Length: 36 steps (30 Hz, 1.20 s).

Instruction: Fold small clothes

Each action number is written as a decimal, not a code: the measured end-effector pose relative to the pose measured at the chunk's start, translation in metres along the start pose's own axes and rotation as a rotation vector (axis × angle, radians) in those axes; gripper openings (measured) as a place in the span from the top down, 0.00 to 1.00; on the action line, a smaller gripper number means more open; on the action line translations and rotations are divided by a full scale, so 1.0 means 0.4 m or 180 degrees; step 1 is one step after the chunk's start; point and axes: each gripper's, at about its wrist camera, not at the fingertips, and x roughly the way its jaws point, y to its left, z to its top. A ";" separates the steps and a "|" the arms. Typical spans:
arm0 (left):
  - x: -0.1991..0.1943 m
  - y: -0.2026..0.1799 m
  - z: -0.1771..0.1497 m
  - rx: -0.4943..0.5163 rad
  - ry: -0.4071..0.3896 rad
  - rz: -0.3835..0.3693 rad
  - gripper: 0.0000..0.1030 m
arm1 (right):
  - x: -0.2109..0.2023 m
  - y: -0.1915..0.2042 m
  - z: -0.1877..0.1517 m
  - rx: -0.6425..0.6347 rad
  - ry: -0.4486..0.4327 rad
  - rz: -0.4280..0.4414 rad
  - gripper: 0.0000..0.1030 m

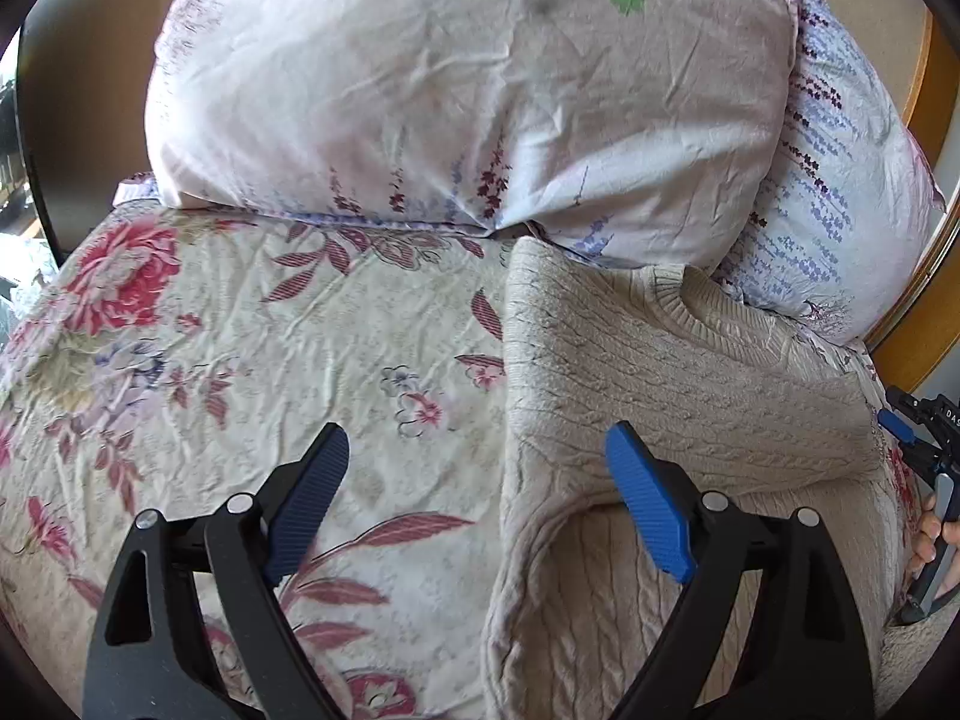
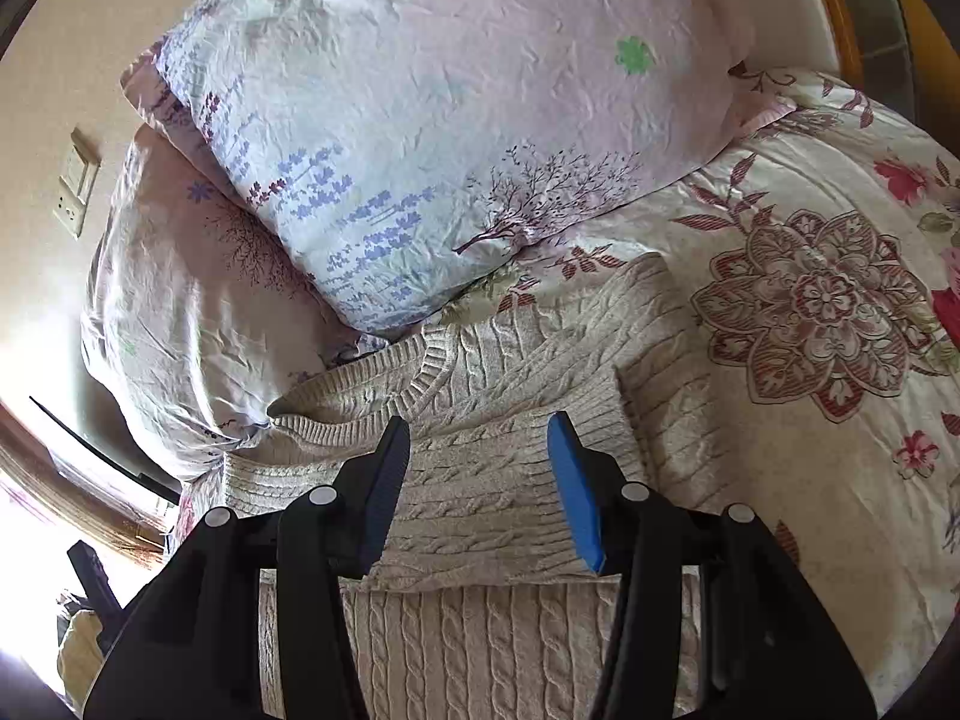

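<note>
Two released hand-held grippers, left (image 1: 477,495) and right (image 2: 480,480), above one sweater (image 2: 498,480), two pillows (image 1: 456,90).

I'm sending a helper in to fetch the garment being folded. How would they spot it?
On the bed's floral bedspread, look just below the two pale lavender-print pillows. There lies the cream cable-knit sweater, partly folded. It is the only thick, plain, ribbed-collar knit among thin printed fabrics.
</note>
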 end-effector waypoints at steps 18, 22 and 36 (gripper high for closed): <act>0.191 0.064 0.099 -0.0462 0.0240 -0.0359 0.97 | 0.057 -0.022 -0.034 -0.0104 0.0232 -0.0413 0.34; 0.178 0.047 0.094 -0.0317 0.0152 -0.0208 0.97 | 0.064 -0.013 -0.042 -0.0241 0.0262 -0.0493 0.34; -0.159 0.102 -0.151 0.0117 -0.0066 -0.0810 0.33 | -0.253 -0.163 -0.139 0.0018 0.0144 0.0071 0.21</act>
